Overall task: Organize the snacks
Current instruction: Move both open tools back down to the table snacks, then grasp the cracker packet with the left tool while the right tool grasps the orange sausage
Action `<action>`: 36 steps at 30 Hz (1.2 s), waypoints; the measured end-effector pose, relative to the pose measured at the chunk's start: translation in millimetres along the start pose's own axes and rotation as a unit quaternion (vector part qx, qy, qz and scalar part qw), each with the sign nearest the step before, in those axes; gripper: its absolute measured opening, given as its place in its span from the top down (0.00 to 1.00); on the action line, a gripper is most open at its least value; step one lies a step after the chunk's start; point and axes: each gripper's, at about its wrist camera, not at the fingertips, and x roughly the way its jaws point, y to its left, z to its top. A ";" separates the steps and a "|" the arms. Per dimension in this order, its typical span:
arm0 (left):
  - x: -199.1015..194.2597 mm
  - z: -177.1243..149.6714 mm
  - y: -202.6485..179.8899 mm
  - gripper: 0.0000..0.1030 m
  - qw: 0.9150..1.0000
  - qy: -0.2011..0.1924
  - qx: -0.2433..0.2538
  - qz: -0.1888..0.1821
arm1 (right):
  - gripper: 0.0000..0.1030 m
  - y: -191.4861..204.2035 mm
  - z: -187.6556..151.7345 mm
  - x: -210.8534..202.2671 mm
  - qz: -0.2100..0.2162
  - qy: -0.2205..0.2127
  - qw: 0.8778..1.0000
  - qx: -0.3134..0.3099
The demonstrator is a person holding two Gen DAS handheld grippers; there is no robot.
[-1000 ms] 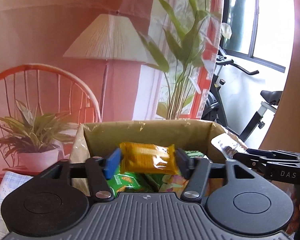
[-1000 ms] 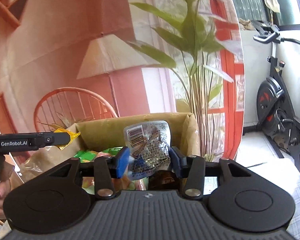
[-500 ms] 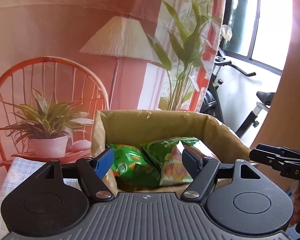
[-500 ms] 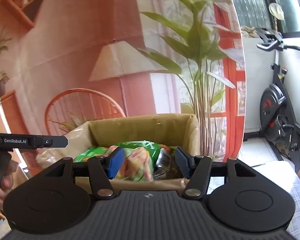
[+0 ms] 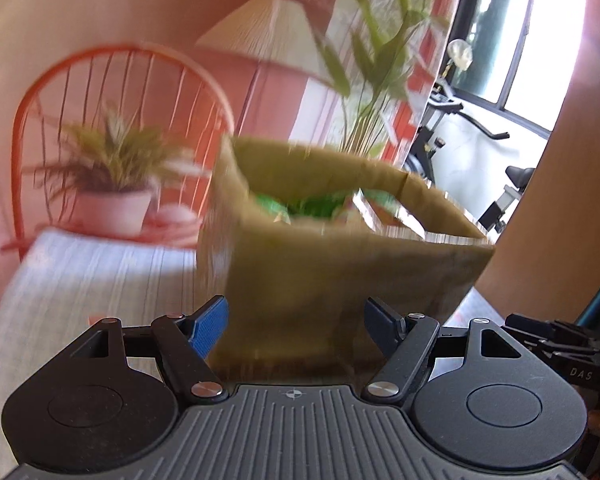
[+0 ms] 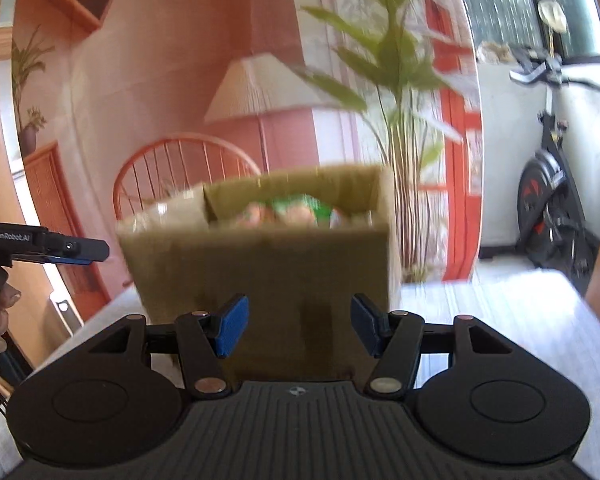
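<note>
A brown cardboard box (image 5: 340, 264) stands on the cloth-covered table, also in the right wrist view (image 6: 268, 264). Green snack packets (image 5: 300, 205) lie inside it and show over the rim, as in the right view (image 6: 296, 210). My left gripper (image 5: 296, 324) is open and empty, low in front of the box's near wall. My right gripper (image 6: 296, 326) is open and empty, also low before the box. Each view is motion-blurred. The other gripper shows at the edge of each view (image 6: 48, 244) (image 5: 560, 344).
A light checked tablecloth (image 5: 100, 272) covers the table. Behind it is a backdrop with a painted chair, lamp and potted plant (image 5: 112, 184). An exercise bike (image 6: 552, 200) stands at the right by the window.
One second ago each gripper held a snack packet over the box. Both packets were released into the box, the jaws opened, and both grippers have drawn back and down from the box.
</note>
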 end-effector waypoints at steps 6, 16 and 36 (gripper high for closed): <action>21.6 -41.6 4.3 0.25 0.998 0.044 -0.034 0.008 | 0.41 -10.3 -40.2 1.9 -0.014 0.051 0.998 0.023; 56.3 -89.2 -0.4 0.25 0.993 0.103 -0.052 0.027 | 0.41 -20.7 -97.3 4.6 -0.034 0.130 0.989 0.055; 60.5 -104.1 3.6 0.25 0.990 0.121 -0.060 0.026 | 0.64 -32.4 -119.6 34.8 -0.039 0.166 0.981 0.090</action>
